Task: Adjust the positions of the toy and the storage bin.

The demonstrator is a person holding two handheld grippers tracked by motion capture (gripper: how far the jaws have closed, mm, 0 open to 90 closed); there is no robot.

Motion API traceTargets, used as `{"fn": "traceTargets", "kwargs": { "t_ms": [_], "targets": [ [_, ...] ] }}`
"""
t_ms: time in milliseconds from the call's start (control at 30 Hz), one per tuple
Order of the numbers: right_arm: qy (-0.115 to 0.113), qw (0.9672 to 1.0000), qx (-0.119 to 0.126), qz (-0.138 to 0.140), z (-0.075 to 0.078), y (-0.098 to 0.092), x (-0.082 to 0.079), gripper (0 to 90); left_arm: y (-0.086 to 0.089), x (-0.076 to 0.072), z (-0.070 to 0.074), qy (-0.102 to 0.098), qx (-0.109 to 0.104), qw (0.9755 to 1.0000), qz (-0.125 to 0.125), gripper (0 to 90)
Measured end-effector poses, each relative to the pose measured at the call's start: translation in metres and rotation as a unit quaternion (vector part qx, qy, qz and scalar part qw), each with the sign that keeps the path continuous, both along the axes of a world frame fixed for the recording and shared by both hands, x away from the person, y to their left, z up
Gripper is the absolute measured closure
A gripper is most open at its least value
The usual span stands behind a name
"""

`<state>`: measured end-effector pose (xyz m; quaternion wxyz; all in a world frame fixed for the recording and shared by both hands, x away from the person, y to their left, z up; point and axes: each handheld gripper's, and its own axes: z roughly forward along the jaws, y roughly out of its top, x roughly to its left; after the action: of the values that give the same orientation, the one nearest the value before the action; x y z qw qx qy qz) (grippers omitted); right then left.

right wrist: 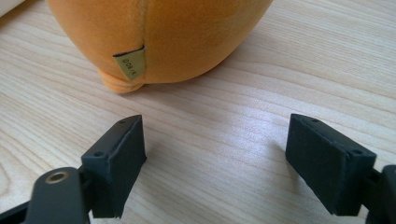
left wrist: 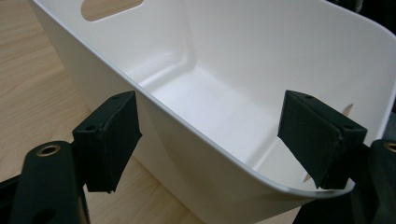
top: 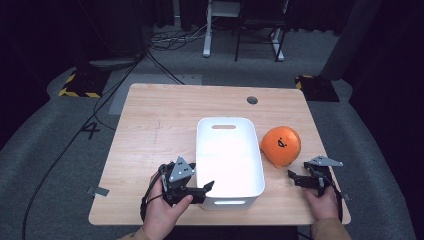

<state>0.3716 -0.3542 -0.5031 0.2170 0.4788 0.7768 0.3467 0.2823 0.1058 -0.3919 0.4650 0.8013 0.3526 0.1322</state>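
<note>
A white plastic bin [top: 199, 150] with handle slots stands in the middle of the wooden table [top: 155, 125]. My left gripper [top: 206, 191] is at the bin's near left corner and is open. In the left gripper view the bin's wall [left wrist: 187, 154] runs between the jaws of my left gripper [left wrist: 212, 140], with one pad [left wrist: 109, 140] outside it, the other inside, and neither pressing. An orange plush ball [top: 281, 145] with a small black mark lies right of the bin. My right gripper [top: 294, 179] is open just in front of it. In the right gripper view the orange plush ball [right wrist: 163, 32] and its sewn tag lie beyond the empty jaws of my right gripper [right wrist: 219, 163].
A round cable hole [top: 252, 100] sits near the table's far edge. Cables [top: 125, 80] trail over the grey floor behind the table, beside yellow-and-black striped bases [top: 80, 85] and the legs of a white desk frame [top: 206, 35]. Bare wood lies left of the bin.
</note>
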Motion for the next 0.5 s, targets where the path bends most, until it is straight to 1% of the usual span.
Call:
{"fn": "traceTargets", "kwargs": {
  "t_ms": [33, 67, 100, 133, 167, 200, 333, 367, 400, 433, 467, 500],
  "targets": [
    [0.000, 1.0000, 0.001, -0.001, 0.000, 0.000, 0.000, 19.8, 0.002, -0.001, 0.003, -0.004, -0.003, 1.0000, 0.001, 21.2],
    [0.000, 1.0000, 0.001, -0.001, 0.000, 0.000, 0.000, 19.8, 0.002, -0.001, 0.003, -0.004, -0.003, 1.0000, 0.001, 21.2],
    [0.000, 1.0000, 0.001, 0.000, 0.000, 0.000, 0.000, 19.8, 0.006, 0.000, 0.008, -0.015, -0.004, 0.9999, 0.001, 21.2],
    [0.000, 1.0000, 0.001, 0.000, 0.000, 0.000, 0.000, 19.8, 0.006, 0.000, 0.008, -0.015, -0.004, 0.9999, 0.001, 21.3],
    [0.000, 1.0000, 0.001, 0.000, 0.000, 0.000, 0.000, 19.8, 0.012, 0.002, 0.012, -0.024, -0.005, 0.9997, 0.009, 21.6],
    [0.000, 1.0000, 0.000, 0.000, 0.000, 0.000, 0.000, 19.8, 0.016, 0.004, 0.013, -0.026, -0.005, 0.9996, 0.013, 22.0],
    [0.000, 1.0000, 0.001, -0.001, 0.000, 0.000, 0.000, 19.9, 0.034, 0.016, 0.013, -0.042, -0.001, 0.9984, 0.038, 24.2],
    [0.000, 1.0000, 0.001, -0.001, 0.000, 0.000, 0.000, 19.9, 0.034, 0.016, 0.013, -0.042, -0.001, 0.9984, 0.038, 24.5],
    [0.000, 1.0000, 0.001, -0.001, 0.000, 0.000, 0.000, 19.9, 0.045, 0.025, 0.010, -0.053, 0.009, 0.9973, 0.051, 24.8],
    [0.000, 1.0000, 0.000, 0.000, 0.000, 0.000, 0.000, 19.9, 0.045, 0.025, 0.010, -0.053, 0.009, 0.9973, 0.051, 25.1],
    [0.000, 1.0000, 0.000, 0.000, 0.000, 0.000, 0.000, 19.9, 0.055, 0.033, 0.005, -0.052, 0.020, 0.9964, 0.064, 25.6],
    [0.000, 1.0000, 0.000, 0.000, 0.000, 0.000, 0.000, 19.9, 0.059, 0.037, 0.002, -0.049, 0.026, 0.9960, 0.070, 25.7]
  ]
}}
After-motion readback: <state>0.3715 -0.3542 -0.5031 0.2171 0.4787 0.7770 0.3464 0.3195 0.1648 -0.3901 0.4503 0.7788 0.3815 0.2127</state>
